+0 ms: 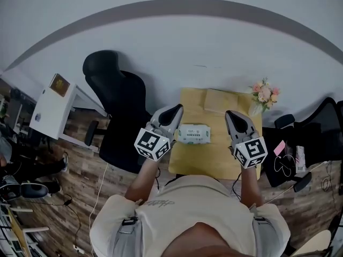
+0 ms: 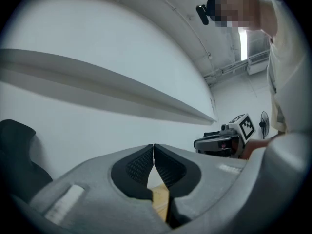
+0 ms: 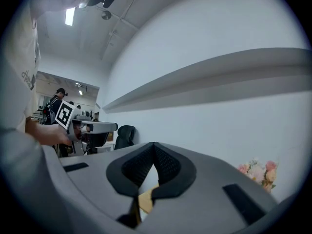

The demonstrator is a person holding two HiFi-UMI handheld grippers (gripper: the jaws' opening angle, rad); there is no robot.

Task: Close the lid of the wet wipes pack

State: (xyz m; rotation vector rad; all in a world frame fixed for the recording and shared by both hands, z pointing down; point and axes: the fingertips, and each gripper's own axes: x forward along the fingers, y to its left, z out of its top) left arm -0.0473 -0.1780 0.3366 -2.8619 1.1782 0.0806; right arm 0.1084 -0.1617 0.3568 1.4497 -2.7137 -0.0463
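The left gripper and the right gripper are each held in a hand over a small wooden bench. Both point away from the person toward a pale wall. In the left gripper view the fingers are pressed together tip to tip with nothing between them. The right gripper view shows the same of its own fingers. Through the slit below each pair only a sliver of the bench's wood shows. The wet wipes pack lies flat on the bench between the two pairs of fingers. Its left end is just beside the left fingers and its right end a little apart from the right ones. Its long axis runs crosswise from one gripper toward the other, and its printed top faces up. The lid is too small to tell whether it is raised. Beyond the fingers, at the far end of the bench, rests a flat tan pad. A small bunch of pink flowers stands at the far right corner, beyond the right fingers. A black office chair stands close against the bench's left edge, outside the left fingers. A white cabinet stands further out that way. Another dark chair and black clutter stand to the right of the right fingers.
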